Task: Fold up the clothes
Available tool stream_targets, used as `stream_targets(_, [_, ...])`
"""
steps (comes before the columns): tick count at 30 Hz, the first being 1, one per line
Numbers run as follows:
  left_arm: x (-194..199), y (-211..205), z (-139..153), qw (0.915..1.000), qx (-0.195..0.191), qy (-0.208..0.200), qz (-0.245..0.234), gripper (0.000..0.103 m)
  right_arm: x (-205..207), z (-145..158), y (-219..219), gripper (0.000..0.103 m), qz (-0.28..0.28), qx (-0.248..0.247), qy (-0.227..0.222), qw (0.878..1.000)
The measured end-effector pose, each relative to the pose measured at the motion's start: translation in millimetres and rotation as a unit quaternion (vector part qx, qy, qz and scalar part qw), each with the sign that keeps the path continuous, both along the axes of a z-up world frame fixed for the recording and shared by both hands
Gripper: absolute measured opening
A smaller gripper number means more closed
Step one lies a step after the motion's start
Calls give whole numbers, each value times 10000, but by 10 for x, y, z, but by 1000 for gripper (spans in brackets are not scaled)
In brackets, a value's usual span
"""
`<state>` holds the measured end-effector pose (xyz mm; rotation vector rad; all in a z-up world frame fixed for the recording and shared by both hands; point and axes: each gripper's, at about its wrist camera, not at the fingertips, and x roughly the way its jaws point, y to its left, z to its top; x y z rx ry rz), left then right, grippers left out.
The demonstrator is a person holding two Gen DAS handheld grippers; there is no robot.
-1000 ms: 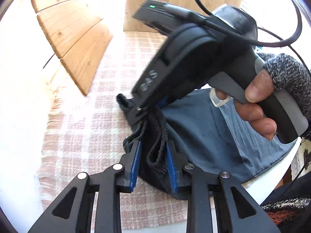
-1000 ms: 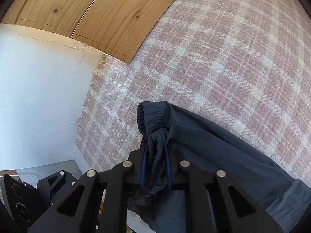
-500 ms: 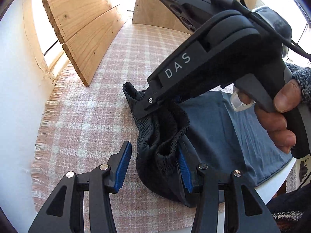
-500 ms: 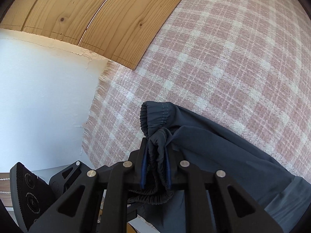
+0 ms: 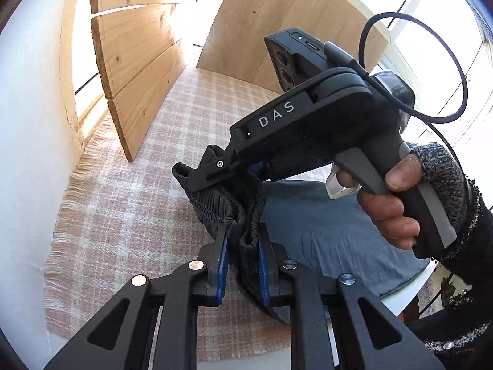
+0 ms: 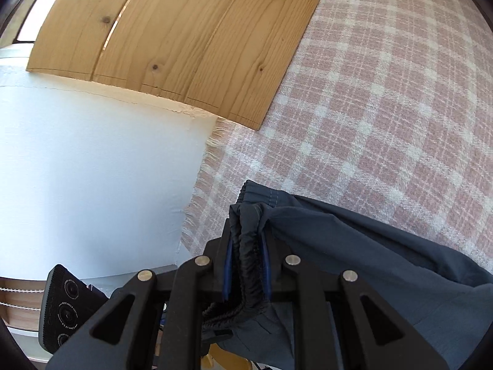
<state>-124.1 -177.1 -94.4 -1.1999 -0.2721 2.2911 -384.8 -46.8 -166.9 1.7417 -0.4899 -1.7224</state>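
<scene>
Over the plaid cloth [image 5: 129,215], both claws, left [image 5: 242,269] just closed, right [image 6: 246,265], pinch the dark garment's waistband [image 5: 246,215].

The left gripper [image 5: 242,265] is matt black, its two fingers [image 5: 222,262] lined with ribbed blue pads and pinned by round silver screws. The right gripper [image 5: 215,175] is a black pistol-shaped tool — white letters "DAS" on its flank, a grey strip down the handle, a green light on the block mounted above, and a black cable [image 5: 431,71] looping off it. The hand [image 5: 391,203] wears a speckled grey knitted cuff [image 5: 443,175] under a dark sleeve.
</scene>
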Motion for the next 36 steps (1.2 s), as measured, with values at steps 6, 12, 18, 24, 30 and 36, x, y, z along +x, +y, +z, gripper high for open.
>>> stream_targets(6, [127,291,539,9982,45,523,-285,16,67,427,199,15,-445,-782,222,9957])
stream_targets(12, [334,891,968,9910,-64,1008,-883,17,334,984,1133,15,-882,-1351,496,9857])
stream_targets(18, [621,1911,1258,9788,-135,1413,-1475,18,850,1429,2302,15,-1192,-1548,972,9759])
stream_targets(24, [962,3292,1121,9697,34,1388,-2009,18,1462,1357,3783,15,-1675,-1230,1158,9713])
stream_targets(30, [1224,4786,531,9600,111,1014,-2609,18,2060,882,5306,15,-2273,-663,902,9674])
stream_targets(36, [1651,5949,10,9497,76,523,-3088,18,2476,275,6387,15,-2742,-253,447,9603])
